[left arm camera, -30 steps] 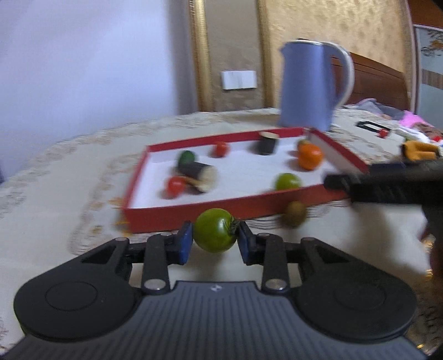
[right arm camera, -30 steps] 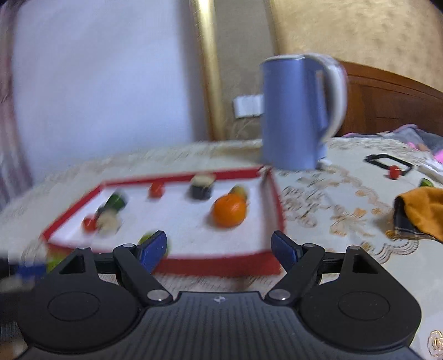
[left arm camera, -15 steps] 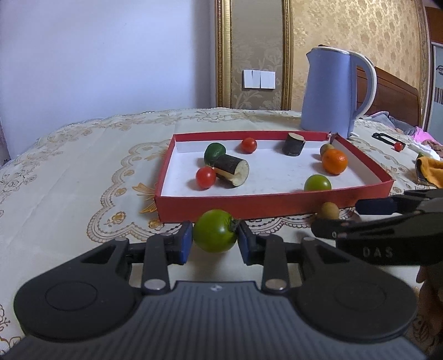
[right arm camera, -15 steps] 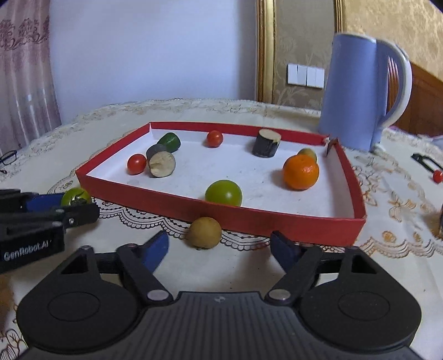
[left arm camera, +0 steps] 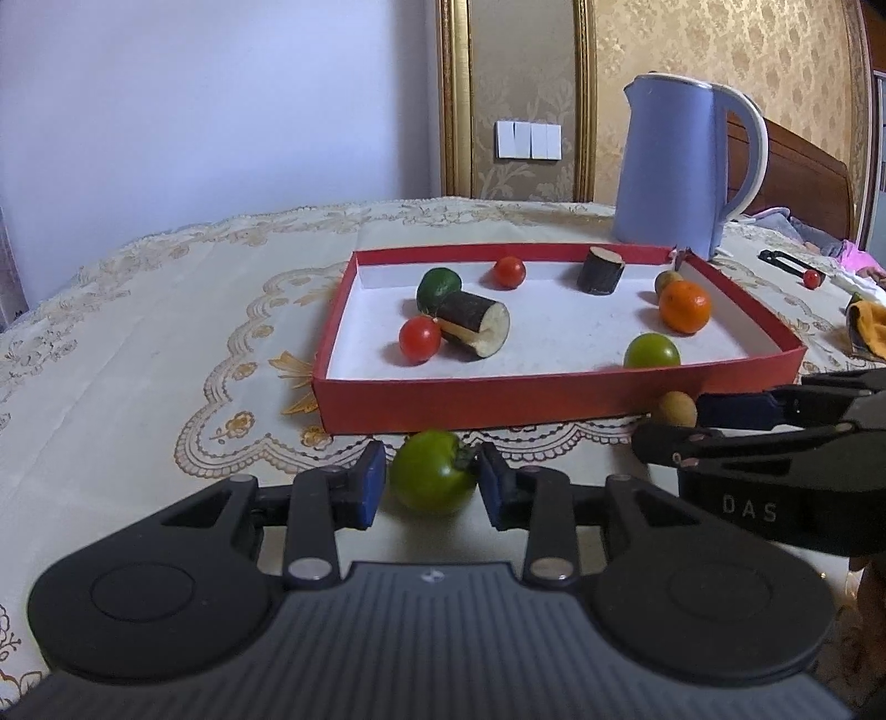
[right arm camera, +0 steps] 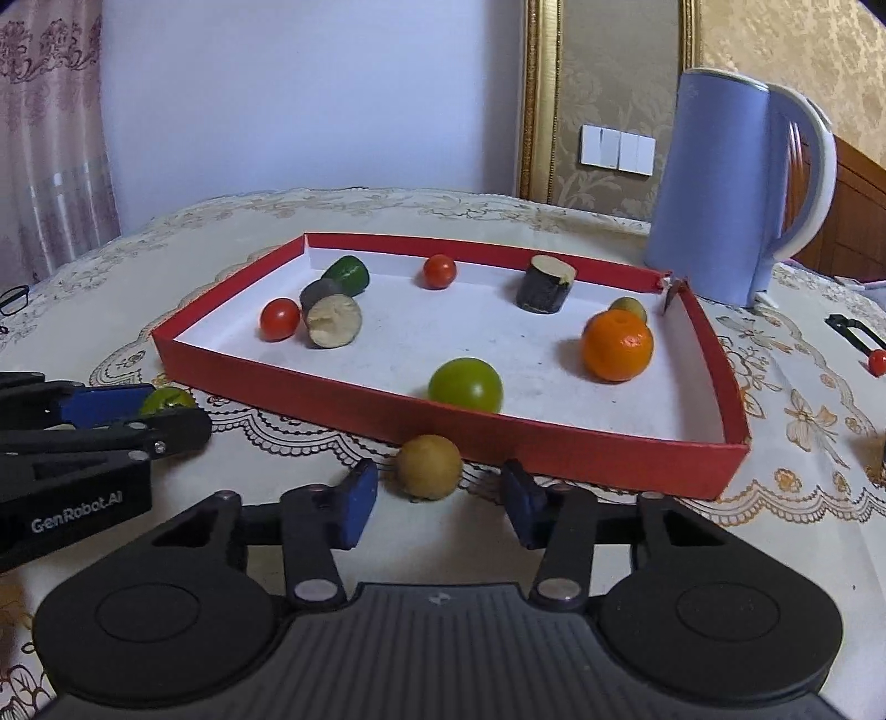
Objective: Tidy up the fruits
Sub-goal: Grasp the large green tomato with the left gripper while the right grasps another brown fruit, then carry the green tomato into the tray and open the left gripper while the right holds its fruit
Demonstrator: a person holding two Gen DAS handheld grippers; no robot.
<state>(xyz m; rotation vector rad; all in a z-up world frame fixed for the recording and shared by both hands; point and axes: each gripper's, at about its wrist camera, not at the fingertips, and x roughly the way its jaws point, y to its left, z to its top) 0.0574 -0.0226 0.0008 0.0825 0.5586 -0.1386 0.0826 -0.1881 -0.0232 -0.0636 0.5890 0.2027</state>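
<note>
Left gripper (left arm camera: 432, 487) just opening, pads barely off green tomato (left arm camera: 433, 477) resting on tablecloth before red tray (left arm camera: 554, 399). Right gripper (right arm camera: 437, 495) closing round brown fruit (right arm camera: 429, 466), pads not yet touching. Best: centre fruit, squeeze gently, lift clear of tray wall.

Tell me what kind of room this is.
Probably a room in a home, maybe a bedroom or dining corner. A lace-patterned tablecloth covers the table, a blue kettle stands on it, and gold wallpaper and a wooden headboard show behind.
</note>
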